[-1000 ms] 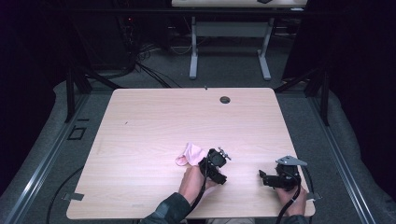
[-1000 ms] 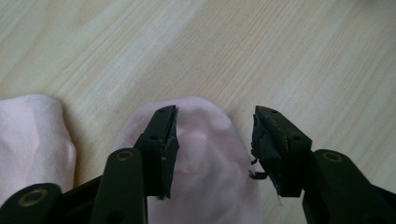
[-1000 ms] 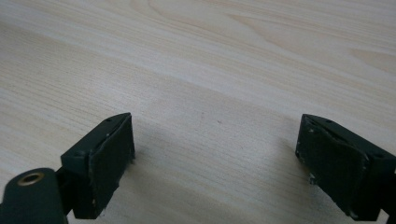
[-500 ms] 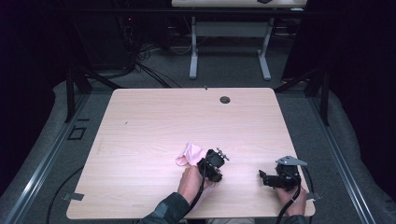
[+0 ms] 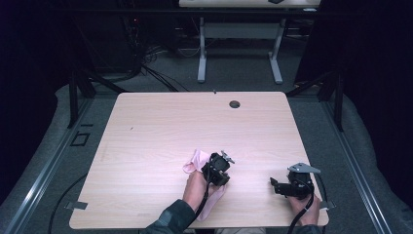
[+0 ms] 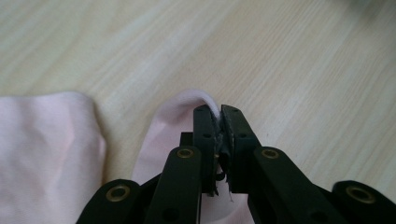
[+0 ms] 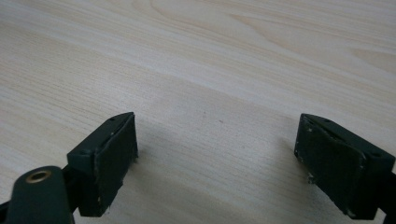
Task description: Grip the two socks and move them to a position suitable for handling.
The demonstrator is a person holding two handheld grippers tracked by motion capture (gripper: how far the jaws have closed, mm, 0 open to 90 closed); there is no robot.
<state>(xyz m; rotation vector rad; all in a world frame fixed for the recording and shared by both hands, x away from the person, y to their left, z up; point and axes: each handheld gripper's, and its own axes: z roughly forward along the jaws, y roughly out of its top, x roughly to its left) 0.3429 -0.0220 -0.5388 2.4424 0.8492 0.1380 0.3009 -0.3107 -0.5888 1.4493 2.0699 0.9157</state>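
A: Surface (image 5: 160, 126) mostly bare, wide room toward far edge. Pink cloth (image 5: 197, 161) near front edge, centre-left.
B: Left gripper (image 6: 218, 122) just closed, fingers pinching a cloth fold, probably for lifting. Right gripper (image 7: 217, 158) fingers apart over bare wood, idle near the front right corner.

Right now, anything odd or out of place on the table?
Nothing stands out. The pink cloth lies crumpled near the front edge of the table, a fold pinched in the left gripper. The right gripper is open over bare wood.
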